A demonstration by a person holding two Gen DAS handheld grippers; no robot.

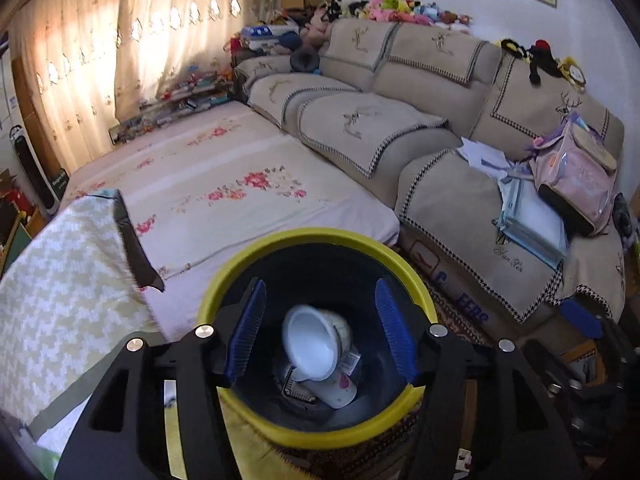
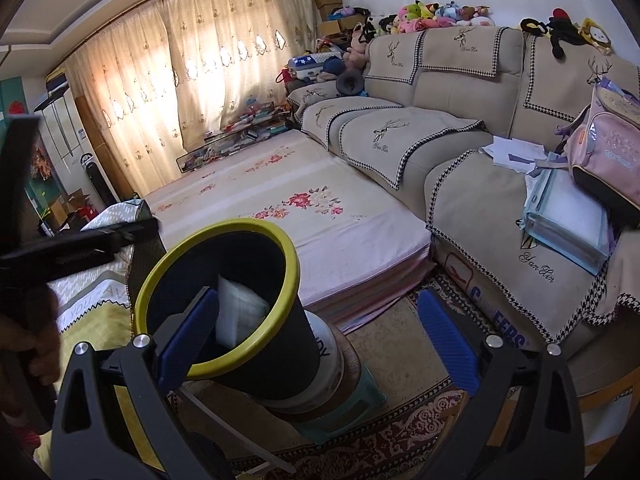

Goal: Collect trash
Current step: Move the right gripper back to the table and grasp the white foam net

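Note:
A black trash bin with a yellow rim (image 1: 420,280) stands right below my left gripper (image 1: 320,336), which is open and empty over its mouth. Inside the bin lie a white paper cup (image 1: 314,344), another cup with a pink print (image 1: 338,390) and a dark wrapper (image 1: 294,392). In the right wrist view the same bin (image 2: 286,354) stands on a white bucket (image 2: 330,364) and a teal stool (image 2: 352,408), with white paper (image 2: 240,312) showing inside. My right gripper (image 2: 316,332) is open and empty, its left finger at the bin's rim.
A flowered mattress (image 2: 288,208) lies beyond the bin. A beige sofa (image 2: 460,120) runs along the right, holding a pink backpack (image 2: 604,152) and folders (image 2: 568,220). A patterned rug (image 2: 400,428) covers the floor. The left gripper's handle and hand show at left (image 2: 60,248).

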